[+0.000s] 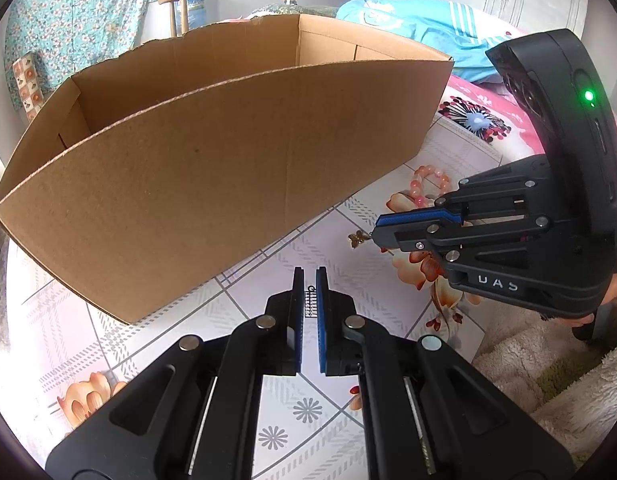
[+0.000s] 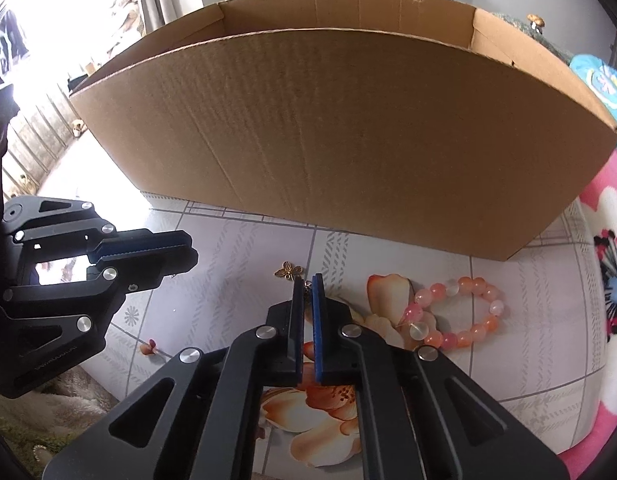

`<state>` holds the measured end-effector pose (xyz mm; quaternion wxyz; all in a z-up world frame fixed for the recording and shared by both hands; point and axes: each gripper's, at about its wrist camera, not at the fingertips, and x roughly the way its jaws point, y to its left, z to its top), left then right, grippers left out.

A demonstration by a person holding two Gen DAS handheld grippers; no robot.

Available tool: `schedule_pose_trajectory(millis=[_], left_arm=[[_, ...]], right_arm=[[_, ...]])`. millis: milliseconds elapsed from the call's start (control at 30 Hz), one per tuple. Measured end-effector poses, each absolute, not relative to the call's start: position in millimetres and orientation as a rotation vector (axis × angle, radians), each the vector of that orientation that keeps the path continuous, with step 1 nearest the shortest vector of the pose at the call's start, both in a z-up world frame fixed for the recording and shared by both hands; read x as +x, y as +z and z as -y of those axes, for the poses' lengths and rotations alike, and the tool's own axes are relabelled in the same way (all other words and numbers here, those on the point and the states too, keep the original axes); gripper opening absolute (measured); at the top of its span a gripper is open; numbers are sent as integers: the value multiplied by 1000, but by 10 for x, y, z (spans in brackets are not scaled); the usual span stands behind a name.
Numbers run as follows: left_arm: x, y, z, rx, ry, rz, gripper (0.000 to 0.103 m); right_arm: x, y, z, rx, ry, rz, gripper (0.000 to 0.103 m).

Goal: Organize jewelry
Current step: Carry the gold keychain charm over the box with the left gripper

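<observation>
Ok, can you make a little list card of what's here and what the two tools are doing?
Box: big open brown cardboard box, upright at the back
Bracelet: pink and orange bead bracelet, lying flat in front of the box
Charm: small gold butterfly charm, left of the bracelet
Left tool: shut, holding nothing
Right tool: shut, tips at the charm; grip unclear

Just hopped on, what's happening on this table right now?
A person is sorting jewelry with two handheld grippers beside an open cardboard box. The right gripper is shut at a small gold butterfly charm on the floral cloth. The left gripper is shut and empty. A pink bead bracelet lies untouched beside it.
</observation>
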<state>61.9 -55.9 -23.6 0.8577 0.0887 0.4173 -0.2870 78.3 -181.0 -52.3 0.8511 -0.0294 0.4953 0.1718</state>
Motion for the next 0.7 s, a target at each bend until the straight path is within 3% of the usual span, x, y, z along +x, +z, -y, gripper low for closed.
schedule_pose_trajectory(millis=[433,700], left_arm=[[496,-29,533,178,-612,-829,5],[381,648,418,130,-673,-684,5]], right_arm=[[600,-157,2103,112,417,-966,3],[506,463,2200,168,511,-810,3]])
